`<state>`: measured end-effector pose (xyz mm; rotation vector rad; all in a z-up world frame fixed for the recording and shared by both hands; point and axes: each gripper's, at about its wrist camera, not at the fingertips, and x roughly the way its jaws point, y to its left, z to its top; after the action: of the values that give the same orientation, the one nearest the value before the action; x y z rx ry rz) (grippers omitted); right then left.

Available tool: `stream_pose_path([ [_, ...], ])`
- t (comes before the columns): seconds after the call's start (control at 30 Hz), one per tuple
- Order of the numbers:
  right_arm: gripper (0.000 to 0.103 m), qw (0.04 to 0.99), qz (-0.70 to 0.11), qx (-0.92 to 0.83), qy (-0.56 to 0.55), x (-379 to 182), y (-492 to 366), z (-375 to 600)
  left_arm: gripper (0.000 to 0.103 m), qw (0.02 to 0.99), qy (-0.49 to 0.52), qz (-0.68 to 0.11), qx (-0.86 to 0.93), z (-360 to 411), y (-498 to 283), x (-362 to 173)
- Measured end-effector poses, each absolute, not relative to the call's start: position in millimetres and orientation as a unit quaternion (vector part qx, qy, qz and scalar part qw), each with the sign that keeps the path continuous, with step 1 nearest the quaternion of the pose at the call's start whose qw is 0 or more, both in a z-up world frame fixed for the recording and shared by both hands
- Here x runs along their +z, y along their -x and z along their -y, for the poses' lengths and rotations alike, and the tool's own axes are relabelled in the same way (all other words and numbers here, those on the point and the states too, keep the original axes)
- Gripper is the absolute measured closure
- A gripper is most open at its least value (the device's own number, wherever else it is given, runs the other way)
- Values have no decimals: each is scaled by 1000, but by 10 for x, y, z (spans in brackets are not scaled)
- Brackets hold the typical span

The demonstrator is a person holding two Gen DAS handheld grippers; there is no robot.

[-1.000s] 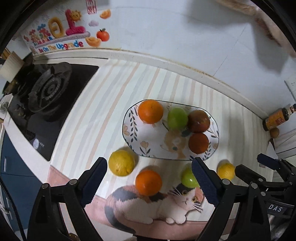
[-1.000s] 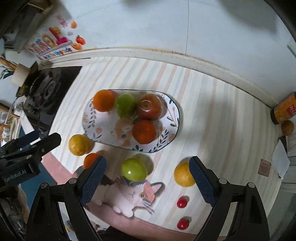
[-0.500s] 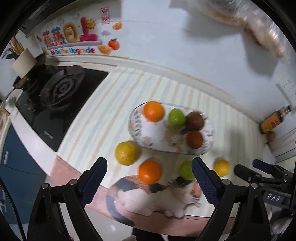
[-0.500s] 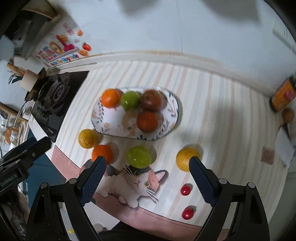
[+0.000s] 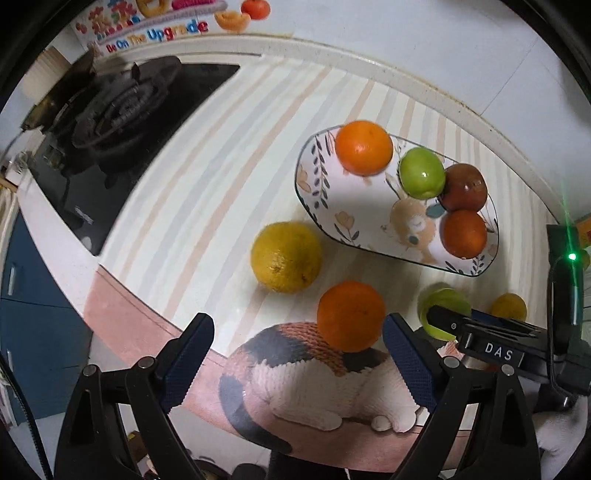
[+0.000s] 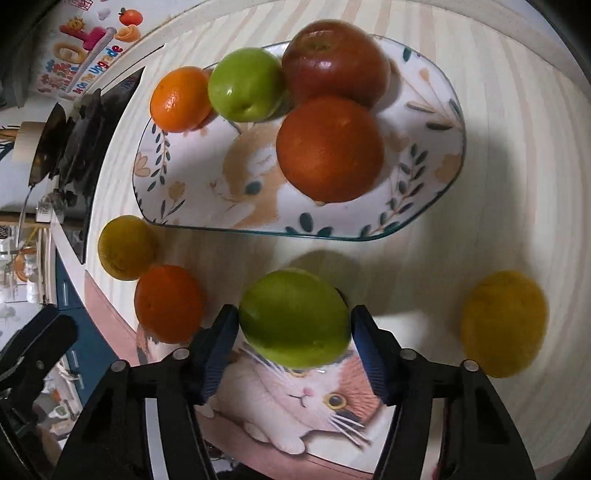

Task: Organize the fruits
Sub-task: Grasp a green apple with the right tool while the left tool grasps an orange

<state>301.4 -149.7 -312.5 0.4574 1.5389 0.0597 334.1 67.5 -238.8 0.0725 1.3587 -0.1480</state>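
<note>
A patterned oval plate [image 5: 369, 225] [image 6: 424, 110] holds an orange [image 5: 364, 147], a green apple [image 5: 422, 177], a dark red apple [image 5: 463, 186] and a red-orange fruit [image 5: 464, 233]. Loose on the counter lie a yellow citrus [image 5: 286, 256], an orange [image 5: 351, 315], a green apple [image 6: 294, 317] and a second yellow fruit [image 6: 504, 328]. My right gripper [image 6: 294, 345] is shut on the loose green apple, pads touching both its sides. My left gripper [image 5: 297, 356] is open, low over the counter, with the loose orange just ahead between its fingers.
A black gas stove [image 5: 110, 122] sits at the left of the striped counter. A cat picture covers the mat's near edge [image 5: 314, 384]. A sticker with lettering [image 5: 159, 26] is on the back wall. The counter's front edge drops off to blue cabinets [image 5: 33, 314].
Both grippers have dropped down close to the counter. The right gripper has closed from wide open onto the loose green apple. The left gripper stays open and has neared the loose orange.
</note>
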Motion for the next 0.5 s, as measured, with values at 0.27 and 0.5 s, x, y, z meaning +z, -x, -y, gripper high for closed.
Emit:
stream_pose_path([
  [0.27,38,676,-694,-14,-249,-3132,-2490,1805,10,734,-55,-669,-109,-383,-3434,-2754],
  [0.5,37,660,-698,12,-278,-3212,-2442,1920,10,704,-92,-691,-135,-79,-3454,-3136],
])
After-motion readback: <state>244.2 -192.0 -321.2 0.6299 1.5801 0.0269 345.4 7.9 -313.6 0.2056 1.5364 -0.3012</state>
